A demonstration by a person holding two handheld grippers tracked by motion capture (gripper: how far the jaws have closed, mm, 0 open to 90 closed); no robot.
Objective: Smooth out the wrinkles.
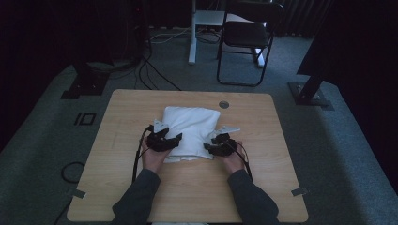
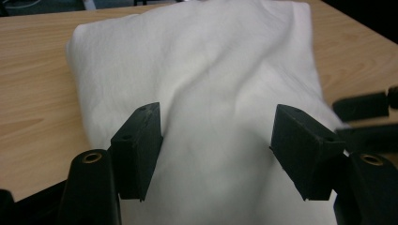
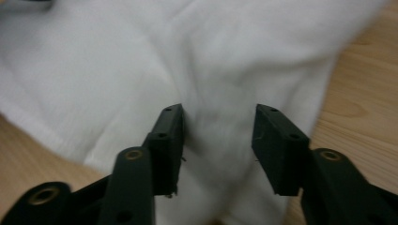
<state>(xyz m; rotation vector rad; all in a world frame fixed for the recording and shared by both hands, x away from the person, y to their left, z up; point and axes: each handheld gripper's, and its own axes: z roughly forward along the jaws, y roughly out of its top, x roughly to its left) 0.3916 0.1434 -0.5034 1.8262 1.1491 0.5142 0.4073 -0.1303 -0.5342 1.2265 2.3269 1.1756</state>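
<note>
Both tongs spread wide, gripping nothing: left tongs and right tongs poised over near corners of white pillow, lying mid-table, stretching straight ahead, equally near both.

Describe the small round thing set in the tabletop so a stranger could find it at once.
Start at the wooden table and the white folded cloth lying on its middle. Just beyond the cloth's far right corner sits a grey round disc, flush in the wood, the tabletop's one round mark.
</note>
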